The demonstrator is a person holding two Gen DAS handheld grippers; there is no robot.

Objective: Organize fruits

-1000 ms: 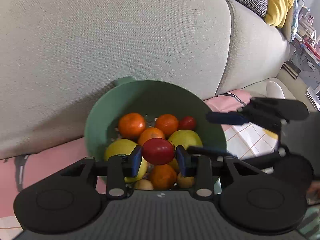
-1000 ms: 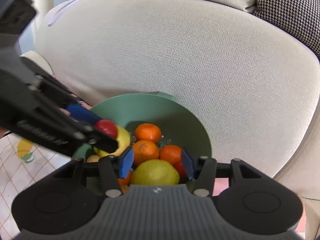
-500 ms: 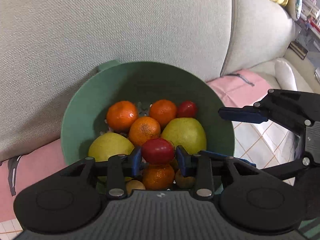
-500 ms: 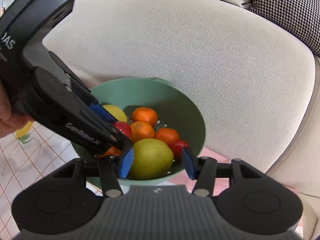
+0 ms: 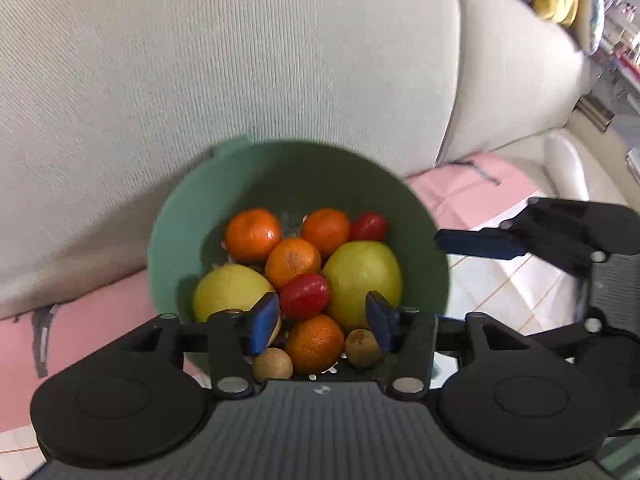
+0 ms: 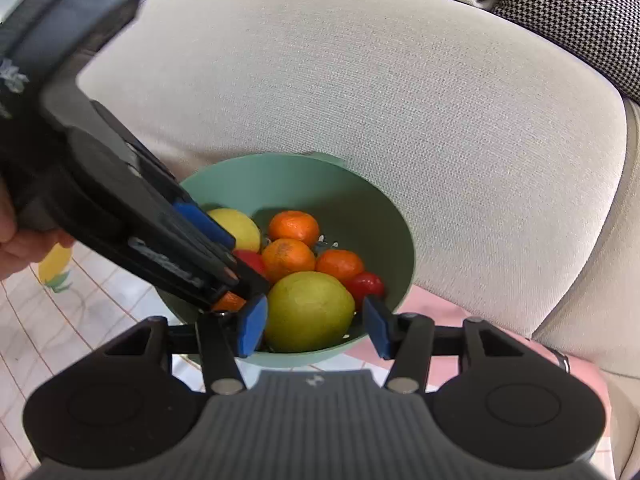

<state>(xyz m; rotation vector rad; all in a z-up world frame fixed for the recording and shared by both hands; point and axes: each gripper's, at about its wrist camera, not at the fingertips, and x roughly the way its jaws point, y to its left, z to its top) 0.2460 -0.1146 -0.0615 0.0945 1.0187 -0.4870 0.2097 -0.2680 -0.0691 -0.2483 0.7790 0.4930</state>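
Two hand-held grippers work over one bowl. The left hand-held gripper (image 5: 322, 322) has just been opening its jaws: its blue pads now stand clear on either side of a small red tomato (image 5: 305, 295), which rests on the pile between two yellow-green pears, no longer pinched. The right hand-held gripper (image 6: 313, 326) hangs with its jaws parted and nothing in them, framing the right-hand pear (image 6: 309, 311) from just outside the rim without touching it. Both sit above the green colander bowl (image 5: 176, 224), which stands against a pale sofa cushion (image 5: 240, 60) on a pink cloth. Around the tomato lie several mandarins (image 5: 253, 234), a second tomato (image 5: 369, 226) at the far side, and two small brown fruits near the front rim. The tomato looks light, smooth and thin-skinned, so it would likely bruise or slip under a hard squeeze; a gentle grip across its middle should suit it. The mandarins appear firmer and grippier. The pears are probably heavier and too broad for anything but wide jaws across the narrower waist.
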